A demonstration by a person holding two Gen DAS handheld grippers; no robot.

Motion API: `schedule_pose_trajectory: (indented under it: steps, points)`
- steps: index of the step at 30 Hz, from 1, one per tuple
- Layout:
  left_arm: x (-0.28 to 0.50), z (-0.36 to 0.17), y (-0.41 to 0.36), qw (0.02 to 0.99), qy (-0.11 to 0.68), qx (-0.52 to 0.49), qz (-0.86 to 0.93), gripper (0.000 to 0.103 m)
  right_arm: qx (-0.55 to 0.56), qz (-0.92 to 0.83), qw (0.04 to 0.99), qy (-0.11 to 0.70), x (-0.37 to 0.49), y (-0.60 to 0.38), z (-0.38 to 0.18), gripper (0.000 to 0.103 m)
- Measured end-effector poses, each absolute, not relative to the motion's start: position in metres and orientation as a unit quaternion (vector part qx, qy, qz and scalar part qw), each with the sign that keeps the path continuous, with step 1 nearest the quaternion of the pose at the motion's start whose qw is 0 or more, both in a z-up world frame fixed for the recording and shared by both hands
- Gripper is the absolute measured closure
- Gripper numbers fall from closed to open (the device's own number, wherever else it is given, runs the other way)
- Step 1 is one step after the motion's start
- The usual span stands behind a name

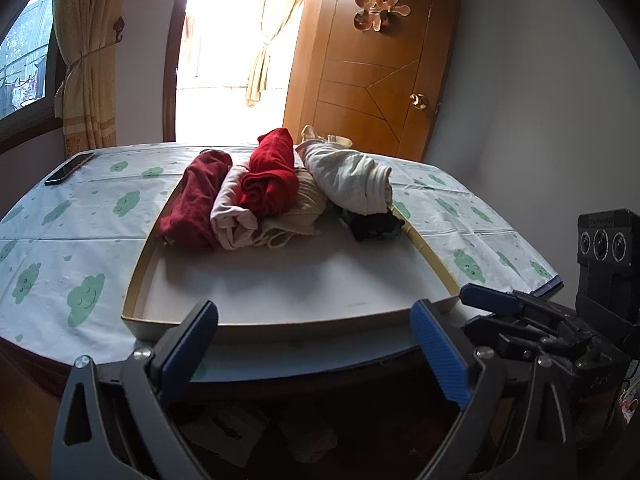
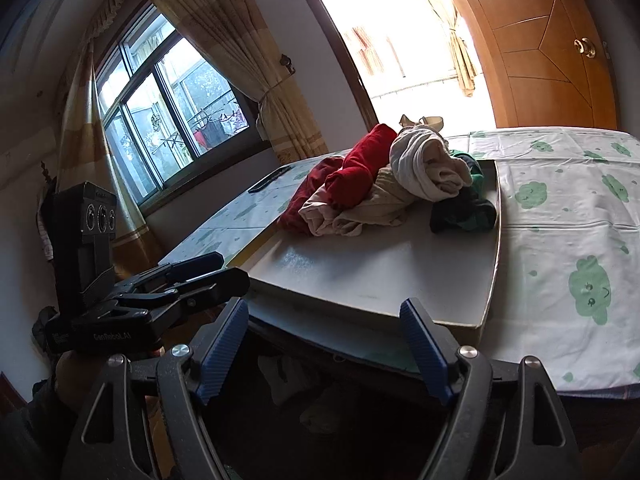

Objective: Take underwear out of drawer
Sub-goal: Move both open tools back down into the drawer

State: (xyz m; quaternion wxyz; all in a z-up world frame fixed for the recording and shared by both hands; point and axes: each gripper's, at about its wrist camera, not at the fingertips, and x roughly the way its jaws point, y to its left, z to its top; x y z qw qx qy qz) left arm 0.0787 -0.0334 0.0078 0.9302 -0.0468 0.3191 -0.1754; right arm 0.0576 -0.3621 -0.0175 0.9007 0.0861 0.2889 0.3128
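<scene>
The drawer (image 1: 288,320) lies flat on the table (image 1: 72,216), its near wall just ahead of both tools, and the underwear sits bunched at its far end, straight ahead and beyond a bare stretch of white floor. Nothing lies on that stretch, so the approach is open once a tool clears the near wall.

The rolls lie with their long axes running roughly away from the tools, side by side: a dark red roll (image 1: 196,196) at the left, a pink roll (image 1: 232,216) beside it, a bright red roll (image 1: 272,172) resting on top across the pink one and a cream piece (image 1: 300,216), and a white roll (image 1: 352,180) angled to the right. A dark piece (image 1: 376,226) lies nearest the right wall, partly under the white roll.

The left tool (image 1: 316,344) hangs before the near wall about mid-width, fingers spread wide and empty. The right tool (image 2: 324,340) hovers at the near right part of the drawer, likewise spread and empty; from its view the dark piece (image 2: 464,210) and white roll (image 2: 424,168) are the closest garments, so I judge the right arm better placed for those and the left for the red rolls.

The stacking is the snag: lifting a lower roll would likely drag the bright red one. A phone (image 1: 68,168) lies at the table's far left, well apart from the drawer.
</scene>
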Motion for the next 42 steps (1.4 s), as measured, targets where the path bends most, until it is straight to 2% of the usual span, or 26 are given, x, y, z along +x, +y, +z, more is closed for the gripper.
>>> schedule_pose_trajectory:
  steps: [11,32,42]
  points:
    - [0.044,-0.018,-0.039,0.933,0.318,-0.013,-0.167,0.004,0.052,0.32,0.896,0.304,0.025,-0.365,-0.044,0.023]
    - [0.02,-0.066,-0.031,0.923,0.355,-0.032,-0.147,0.004,0.061,0.304,0.89,0.333,0.006,-0.382,-0.085,0.023]
    - [0.013,-0.081,-0.029,0.917,0.371,-0.026,-0.143,0.004,0.065,0.31,0.89,0.328,-0.01,-0.386,-0.082,0.023]
